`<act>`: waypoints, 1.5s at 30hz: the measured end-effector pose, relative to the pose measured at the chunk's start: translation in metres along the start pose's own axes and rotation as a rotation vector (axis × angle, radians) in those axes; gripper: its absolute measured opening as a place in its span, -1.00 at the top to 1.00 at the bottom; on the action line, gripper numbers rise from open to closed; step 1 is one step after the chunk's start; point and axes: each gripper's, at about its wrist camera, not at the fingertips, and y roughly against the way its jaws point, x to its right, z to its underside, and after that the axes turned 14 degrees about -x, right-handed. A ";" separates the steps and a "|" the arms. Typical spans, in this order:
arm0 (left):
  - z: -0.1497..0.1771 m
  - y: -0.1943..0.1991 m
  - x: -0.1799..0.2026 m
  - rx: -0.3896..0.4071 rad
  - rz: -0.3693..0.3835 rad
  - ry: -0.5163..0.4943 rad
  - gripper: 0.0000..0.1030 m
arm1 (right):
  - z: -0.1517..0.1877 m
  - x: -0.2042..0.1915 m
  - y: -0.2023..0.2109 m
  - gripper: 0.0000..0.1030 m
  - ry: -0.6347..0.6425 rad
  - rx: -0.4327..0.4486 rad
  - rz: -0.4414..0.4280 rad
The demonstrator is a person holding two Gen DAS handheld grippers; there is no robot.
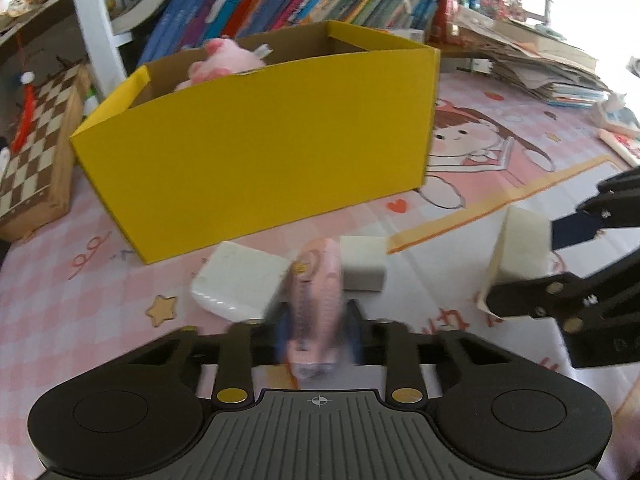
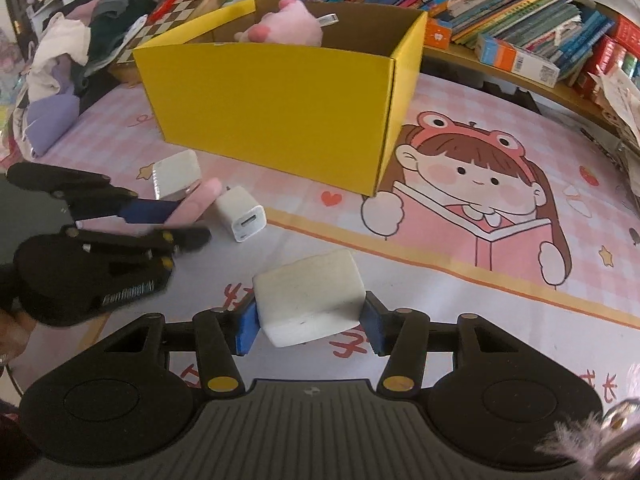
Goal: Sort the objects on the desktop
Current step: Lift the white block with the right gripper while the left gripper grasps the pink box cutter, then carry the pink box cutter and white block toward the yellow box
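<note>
Right wrist view: the right claw [image 2: 309,326] grips a white block [image 2: 310,298]. The left claw [image 1: 316,334] squeezes a pink toy [image 1: 316,292]. Lift both high over the far yellow box [image 2: 280,108] wall, then let go.

Yellow box [image 2: 276,108]: open-topped cardboard carton, upright on the pink mat, upper centre of the right wrist view; brown inside walls.
Pink plush toy [image 2: 288,26]: inside the box at its far left end, top showing above the rim.
Pink slim object [image 1: 316,300]: lower centre of the left wrist view, standing on end between the blue pads, motion-blurred; kind cannot be told.
Large white block [image 2: 310,296]: lower centre of the right wrist view, tilted, sitting between the blue pads; surface slightly soiled.
White charger cube [image 2: 242,214]: on the mat, left of centre, port facing the camera.
Second white charger [image 2: 176,174]: lying just left of the cube, near the box's front wall.
</note>
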 end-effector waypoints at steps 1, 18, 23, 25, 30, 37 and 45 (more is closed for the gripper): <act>0.001 0.001 -0.002 -0.001 0.006 0.007 0.56 | 0.000 -0.001 0.000 0.04 0.005 0.000 -0.004; 0.026 0.040 -0.018 0.050 0.086 0.009 0.56 | 0.005 -0.037 0.006 0.04 0.023 -0.008 -0.017; 0.038 0.051 -0.025 0.057 0.088 0.010 0.56 | 0.011 -0.053 0.010 0.04 0.029 -0.004 -0.016; 0.043 0.056 -0.027 0.060 0.088 0.009 0.56 | 0.014 -0.059 0.012 0.04 0.033 0.000 -0.014; 0.054 0.066 -0.030 0.070 0.091 -0.007 0.56 | 0.021 -0.071 0.019 0.04 0.027 0.013 -0.006; 0.068 0.077 -0.031 0.079 0.099 -0.040 0.56 | 0.029 -0.086 0.024 0.04 0.017 0.019 0.001; 0.077 0.084 -0.037 0.092 0.109 -0.055 0.56 | 0.032 -0.099 0.026 0.04 0.019 0.020 0.010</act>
